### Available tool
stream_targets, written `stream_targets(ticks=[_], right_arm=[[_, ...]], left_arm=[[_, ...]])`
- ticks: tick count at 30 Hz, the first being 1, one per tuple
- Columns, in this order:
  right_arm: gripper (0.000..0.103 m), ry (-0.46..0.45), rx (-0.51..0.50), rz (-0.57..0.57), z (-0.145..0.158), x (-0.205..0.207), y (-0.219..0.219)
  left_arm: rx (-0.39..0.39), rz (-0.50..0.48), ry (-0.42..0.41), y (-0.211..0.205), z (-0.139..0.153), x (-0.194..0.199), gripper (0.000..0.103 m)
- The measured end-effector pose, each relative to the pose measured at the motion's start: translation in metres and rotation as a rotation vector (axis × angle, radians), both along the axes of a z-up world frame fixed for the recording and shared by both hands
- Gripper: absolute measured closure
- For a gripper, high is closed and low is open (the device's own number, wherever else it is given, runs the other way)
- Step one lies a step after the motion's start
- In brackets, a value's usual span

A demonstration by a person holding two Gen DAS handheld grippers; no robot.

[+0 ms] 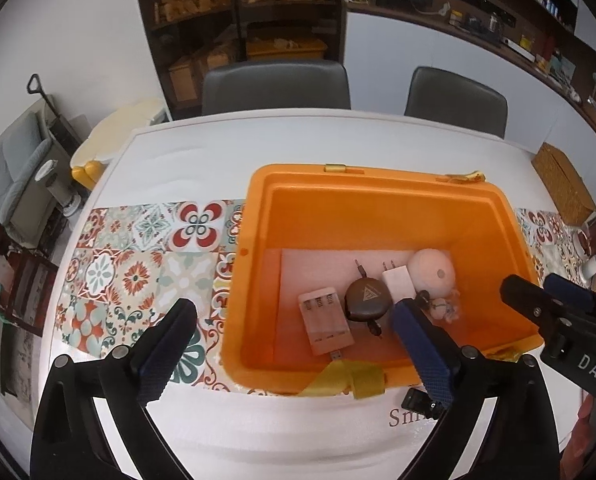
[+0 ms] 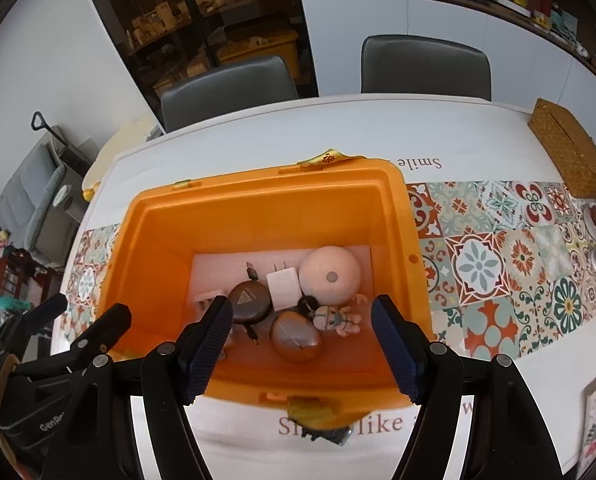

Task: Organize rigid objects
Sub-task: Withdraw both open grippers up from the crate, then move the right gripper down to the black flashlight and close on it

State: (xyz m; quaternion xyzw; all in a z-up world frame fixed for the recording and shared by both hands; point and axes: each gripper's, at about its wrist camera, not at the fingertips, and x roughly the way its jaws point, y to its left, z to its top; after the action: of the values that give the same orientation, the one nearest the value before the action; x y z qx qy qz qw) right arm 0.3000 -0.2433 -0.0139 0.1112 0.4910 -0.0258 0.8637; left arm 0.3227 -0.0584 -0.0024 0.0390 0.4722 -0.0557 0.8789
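Left wrist view: the right gripper (image 1: pixel 545 300) pokes in at three o'clock, its body cut by the edge. A blue pad covers part of the white charger (image 1: pixel 397 282) and the small doll (image 1: pixel 443 309). Right wrist view: the battery case (image 2: pixel 206 299) at nine o'clock in the orange bin (image 2: pixel 258 184) is mostly hidden. The table (image 2: pixel 258 128) lettering is half covered, unreadable.

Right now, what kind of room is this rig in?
Most likely a home dining room. The orange bin sits on a white dining table with a patterned tile runner, two grey chairs are pushed in on the far side, and dark shelves full of boxes stand behind.
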Motion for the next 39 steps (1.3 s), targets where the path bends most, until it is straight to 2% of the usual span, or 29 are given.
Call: stream_targets(ticks=[5,10,24,39], right_arm=[[0.029,-0.025,-0.001,-0.017,0.007,-0.016,0.001],[0.028,-0.040,0.008,-0.038,0.011,-0.030,-0.001],[0.027,-0.075,0.031,-0.089,0.005,-0.068,0.002],[0.022,-0.048,0.044,-0.135,-0.029,-0.093,0.013]], left_arm=[[-0.005,0.005,-0.023,0.004,0.006,-0.012,0.000],[-0.047,0.014,-0.012,0.011,0.008,-0.022,0.000],[-0.112,0.006,-0.008,0.023,0.002,-0.055,0.000],[-0.076,0.000,0.018,0.035,-0.026,-0.074,0.000]])
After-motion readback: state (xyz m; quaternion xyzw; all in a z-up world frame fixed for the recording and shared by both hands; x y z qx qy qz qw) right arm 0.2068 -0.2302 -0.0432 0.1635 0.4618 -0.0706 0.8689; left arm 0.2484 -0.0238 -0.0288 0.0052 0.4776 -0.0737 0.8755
